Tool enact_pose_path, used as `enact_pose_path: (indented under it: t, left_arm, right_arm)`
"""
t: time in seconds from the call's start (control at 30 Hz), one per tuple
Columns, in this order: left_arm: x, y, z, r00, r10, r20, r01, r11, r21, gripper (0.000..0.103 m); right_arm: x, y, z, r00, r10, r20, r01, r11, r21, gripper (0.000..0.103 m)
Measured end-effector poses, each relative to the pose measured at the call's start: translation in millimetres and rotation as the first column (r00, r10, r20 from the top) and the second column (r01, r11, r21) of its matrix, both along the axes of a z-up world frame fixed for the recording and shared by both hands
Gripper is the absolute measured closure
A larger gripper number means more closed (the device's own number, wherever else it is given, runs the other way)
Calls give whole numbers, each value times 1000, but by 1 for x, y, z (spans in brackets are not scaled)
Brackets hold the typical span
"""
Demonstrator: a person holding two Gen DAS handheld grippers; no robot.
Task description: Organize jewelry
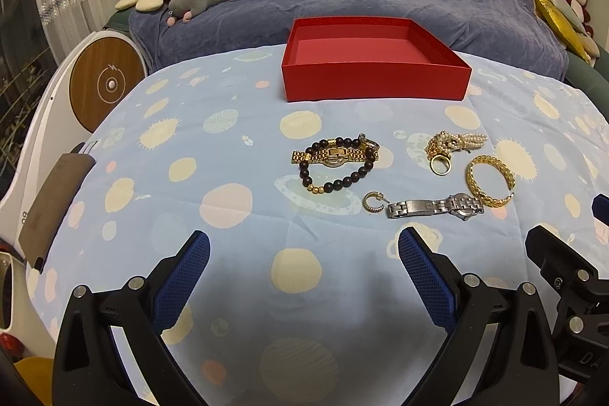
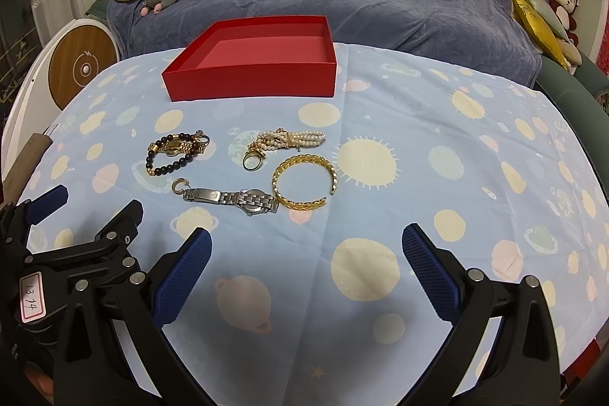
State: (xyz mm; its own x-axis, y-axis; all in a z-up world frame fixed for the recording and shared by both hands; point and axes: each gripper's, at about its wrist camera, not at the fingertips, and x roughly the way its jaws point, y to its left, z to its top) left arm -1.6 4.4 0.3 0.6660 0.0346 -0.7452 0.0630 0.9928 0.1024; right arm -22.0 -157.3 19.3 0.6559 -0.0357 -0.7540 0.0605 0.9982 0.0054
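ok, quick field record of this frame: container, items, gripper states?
container: red box, open, nothing visible inside
surface: planet-print cloth
items on cloth: silver watch, gold cuff, pearl bracelet, gold ring, hoop earring, bead bracelet lying with gold watch
left gripper: open, holding nothing
right gripper: open, holding nothing

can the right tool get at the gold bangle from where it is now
Probably yes. The right tool is open and empty, and the gold bangle lies just ahead with only bare cloth between. The silver watch touches its left edge.
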Motion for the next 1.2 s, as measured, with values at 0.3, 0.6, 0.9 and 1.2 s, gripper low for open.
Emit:
enact_pose_path:
  t: [0.3,0.6,0.9,1.2]
  left_arm:
    - [0,0,-1,1000,0,-2,0,1000,-4,6]
    - [2,-2,-4,1000,-13,-6,13,1000,2,6]
    - [2,-2,-4,1000,-16,-6,16,1000,4,6]
    - [2,-2,-4,1000,-16,-7,16,1000,4,6]
  right_arm:
    - [1,1,0,1000,-1,0,1,1000,0,5]
    - [1,1,-1,1000,-4,0,4,1000,3,5]
    - [1,0,-1,1000,-4,-1,4,1000,5,5]
    - [2,0,-1,1000,-3,-1,3,1000,4,5]
